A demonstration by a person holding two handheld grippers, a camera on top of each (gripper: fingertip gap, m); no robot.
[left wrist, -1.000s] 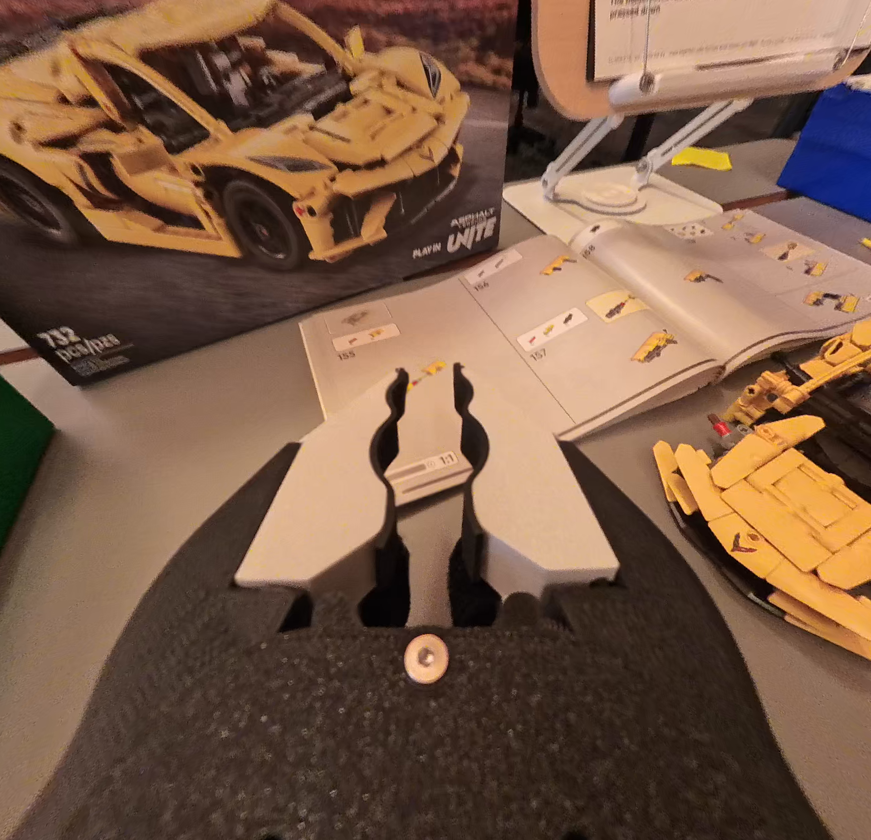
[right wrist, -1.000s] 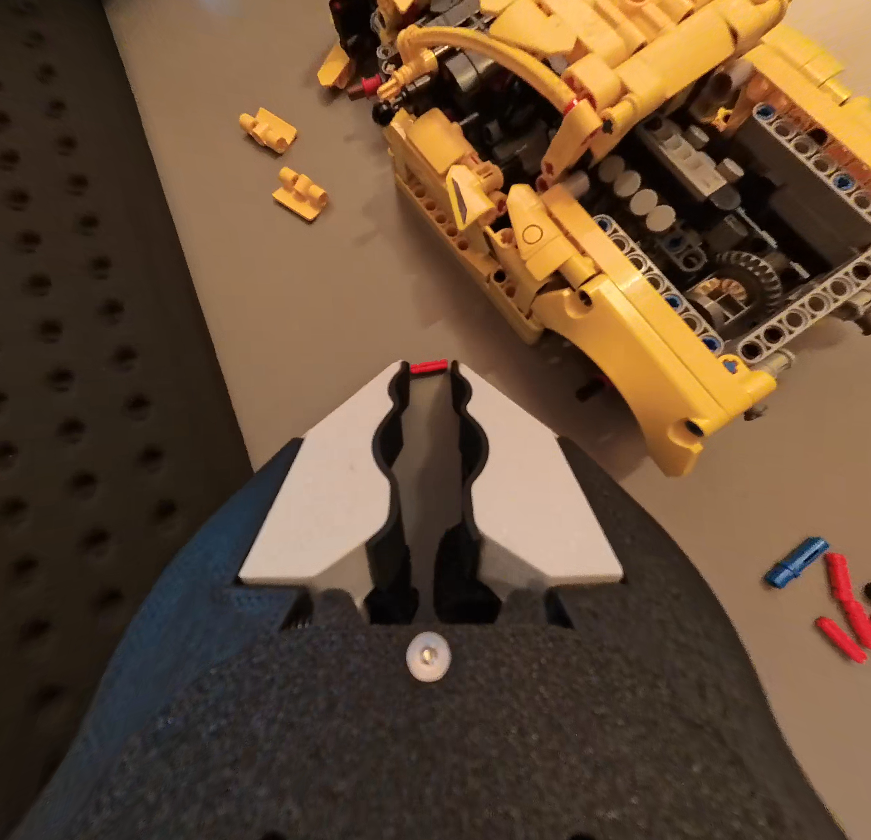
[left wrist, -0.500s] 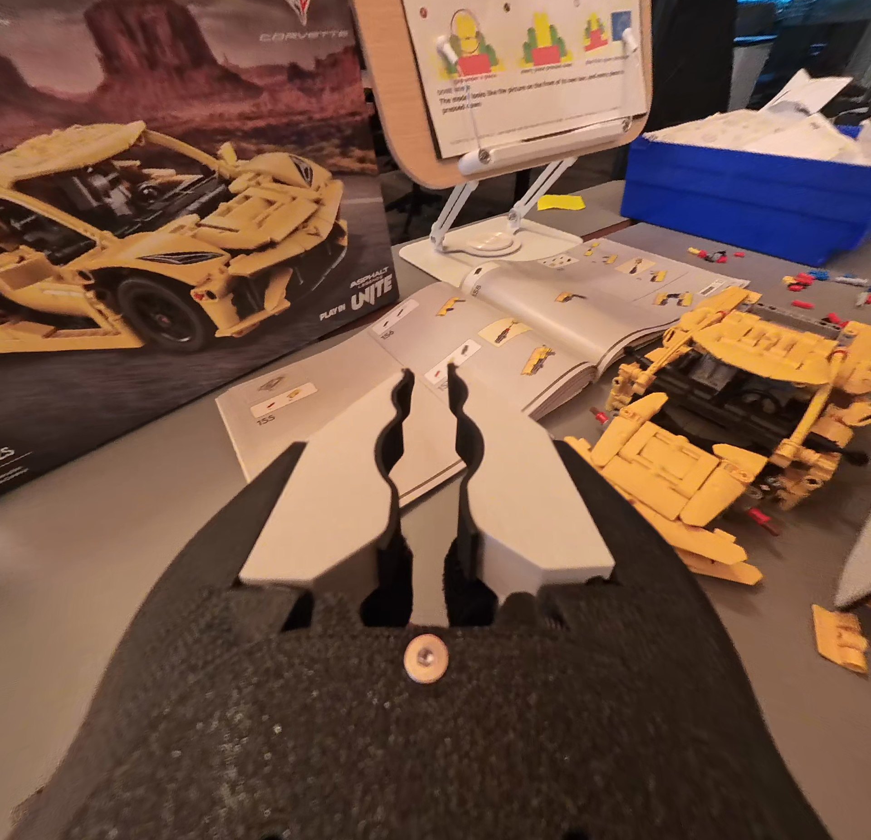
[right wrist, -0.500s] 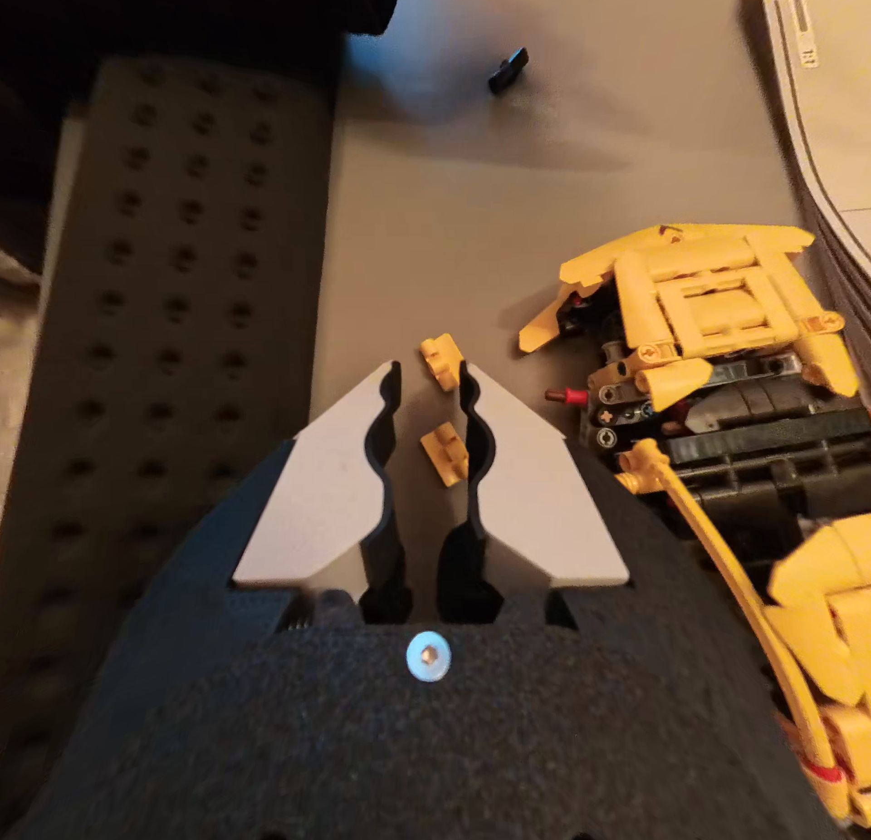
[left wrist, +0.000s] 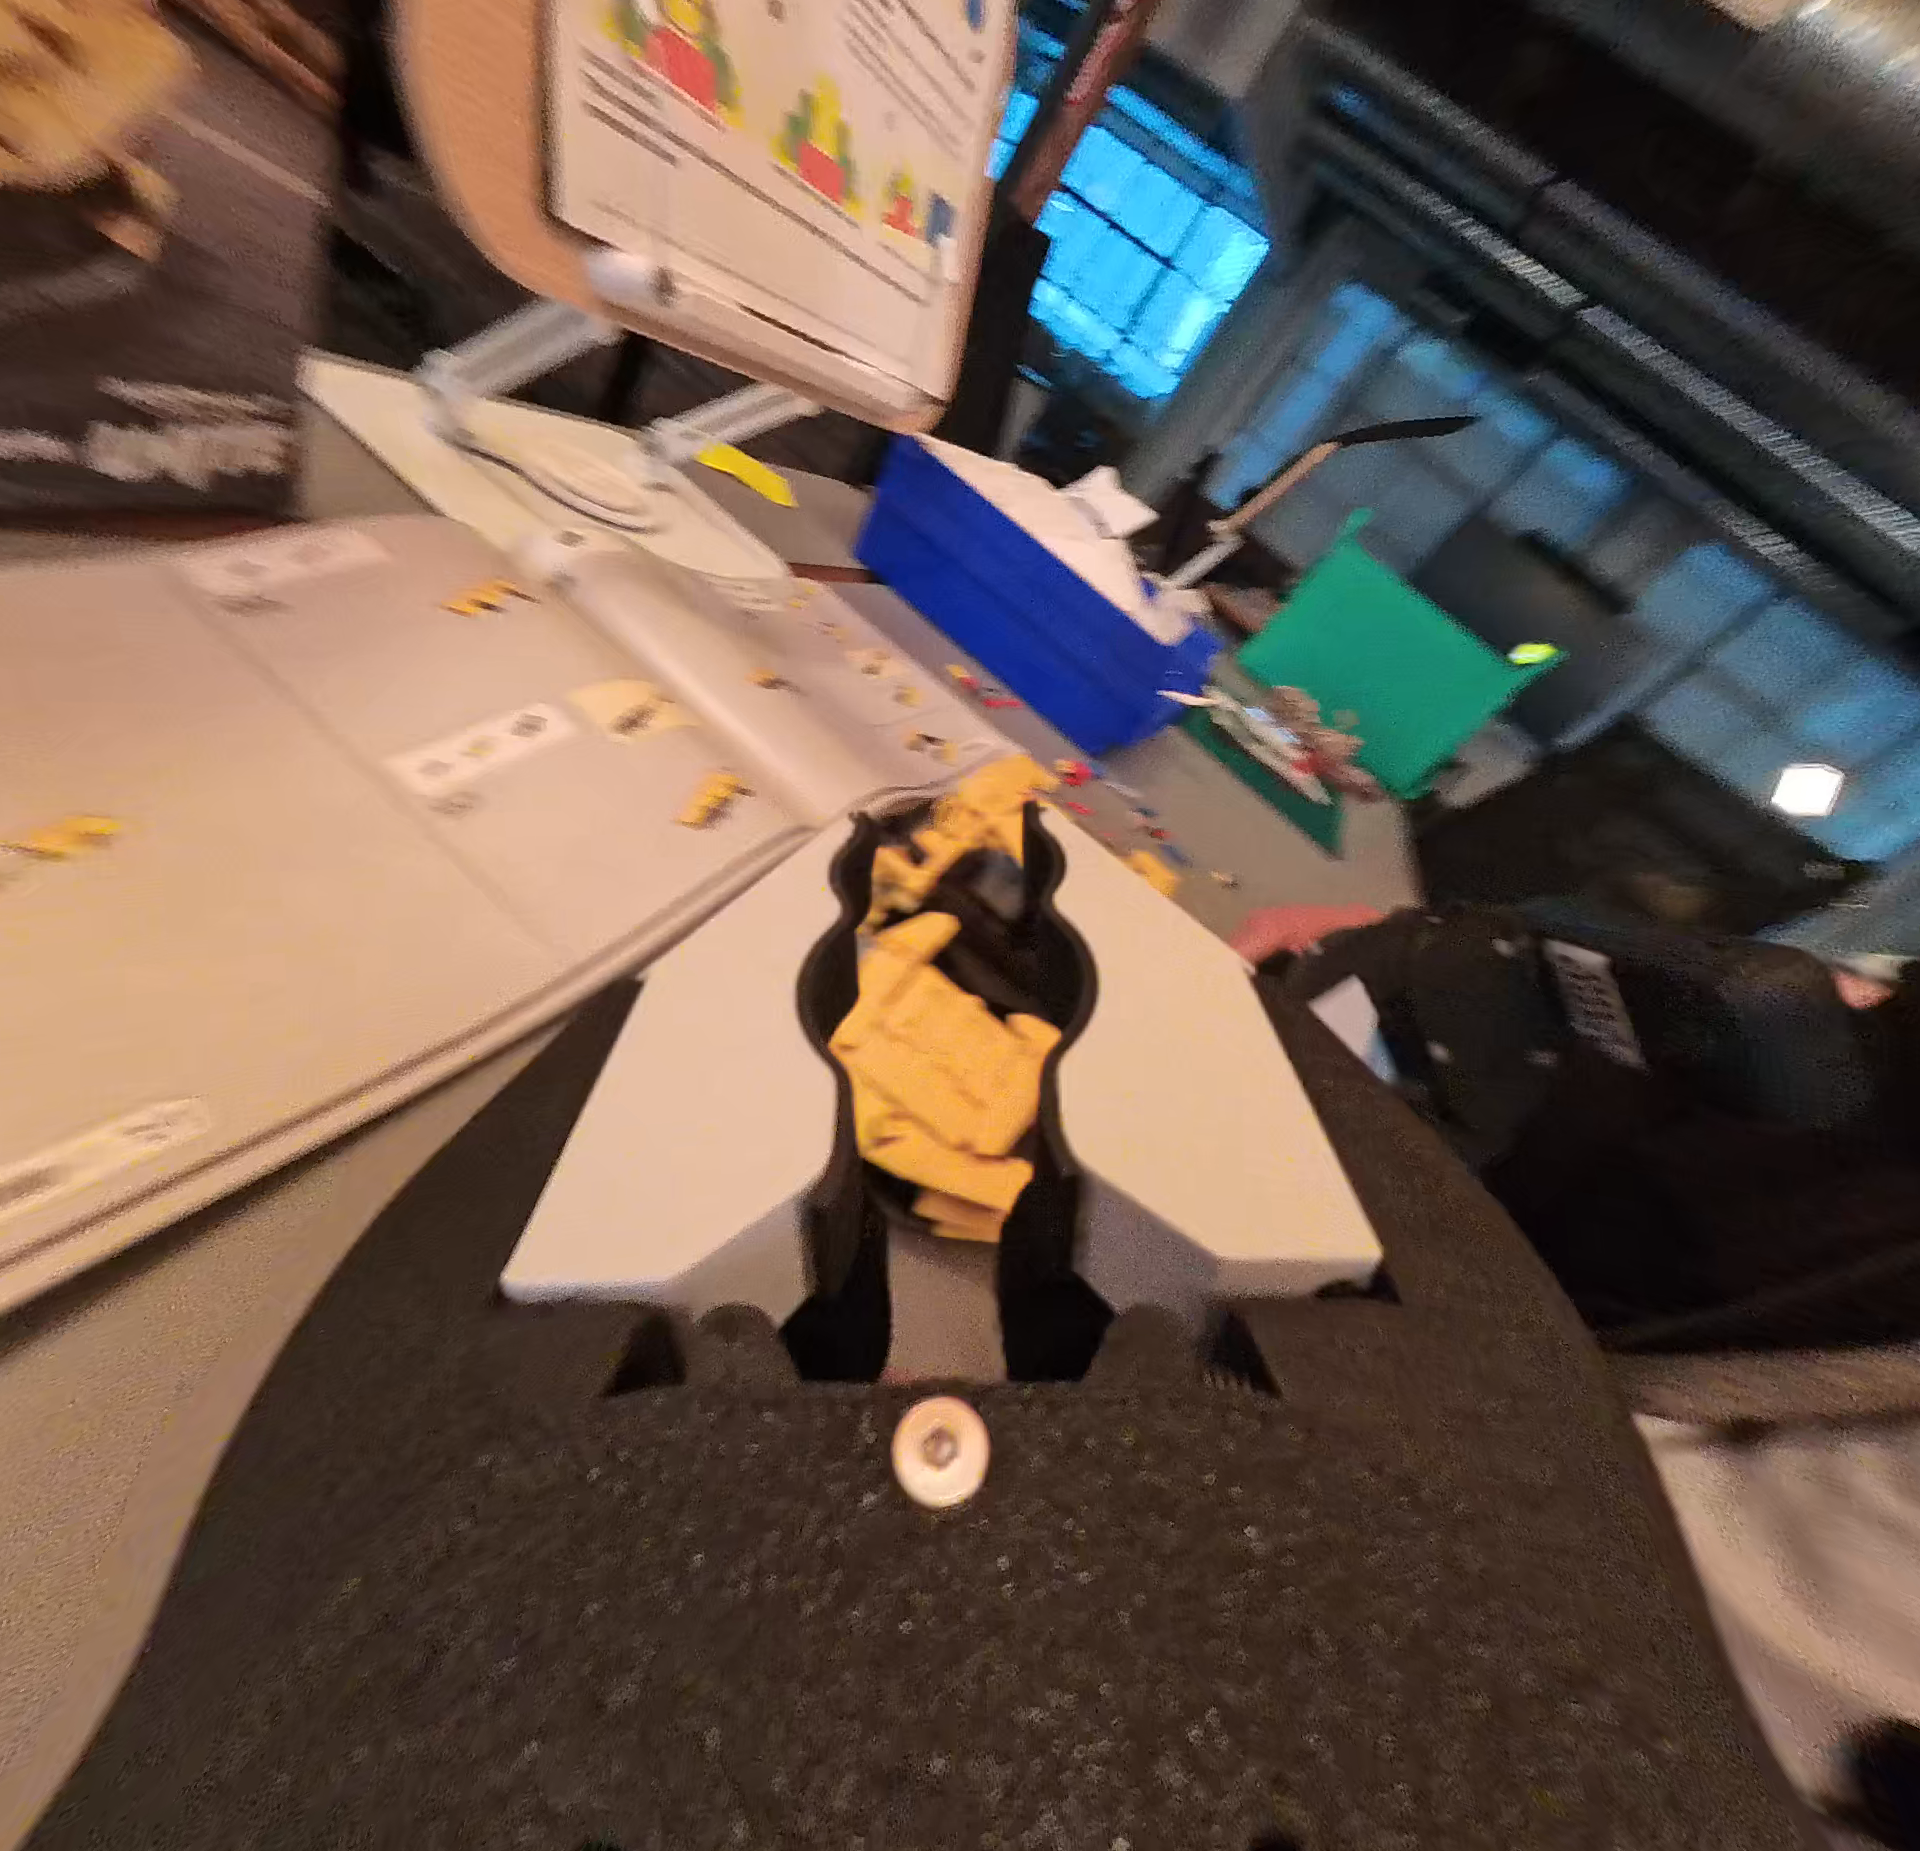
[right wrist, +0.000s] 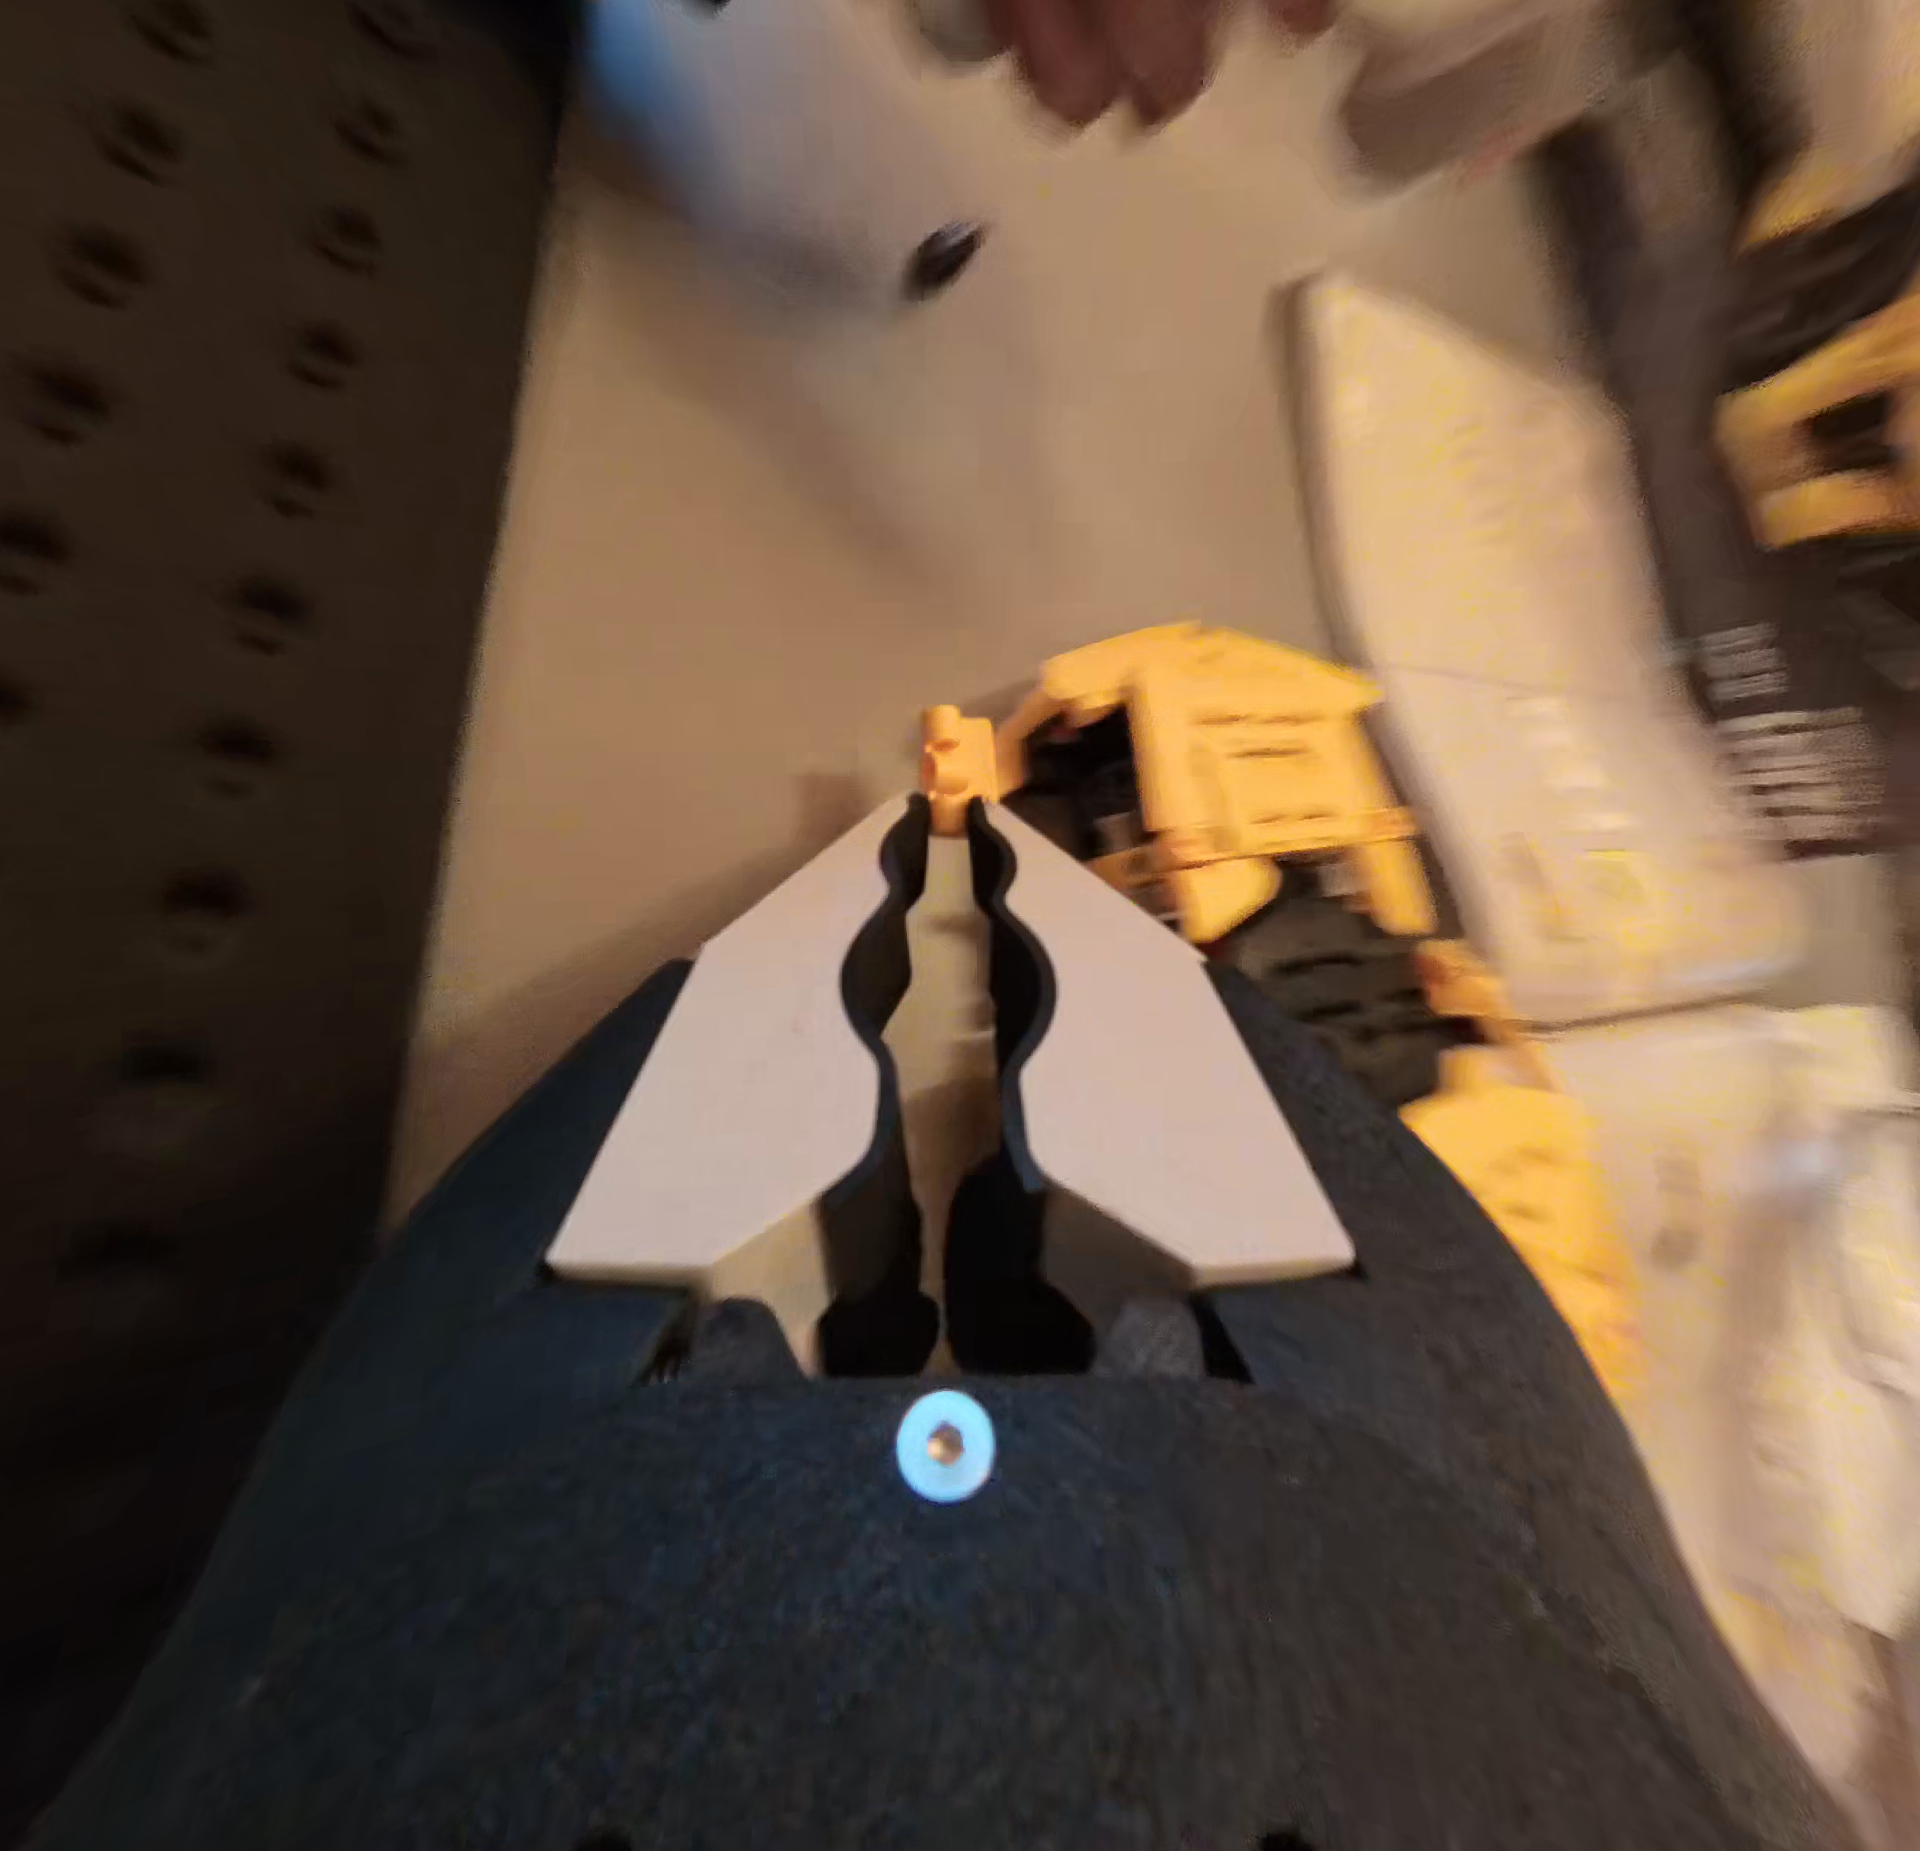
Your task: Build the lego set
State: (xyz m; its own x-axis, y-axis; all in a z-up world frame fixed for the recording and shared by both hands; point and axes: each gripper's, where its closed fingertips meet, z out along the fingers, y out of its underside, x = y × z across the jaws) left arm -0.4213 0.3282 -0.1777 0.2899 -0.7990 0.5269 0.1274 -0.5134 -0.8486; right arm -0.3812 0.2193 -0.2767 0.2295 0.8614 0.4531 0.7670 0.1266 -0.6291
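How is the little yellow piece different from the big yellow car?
The little yellow piece is a single small bit; the yellow car is far bigger, built from many parts. The piece is pinched at the tips of the right gripper fingers; the car sits on the table. The piece is all yellow; the car also has black parts. Both share the same yellow.

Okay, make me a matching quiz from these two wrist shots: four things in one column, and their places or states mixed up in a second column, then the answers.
1. small yellow piece
2. instruction booklet
3. blue bin
4. yellow car model

A. lying open on the table
B. pinched at the right gripper's tips
C. seen through the left gripper's gap
D. holding white papers, at the table's far end

Pairs: 1-B, 2-A, 3-D, 4-C
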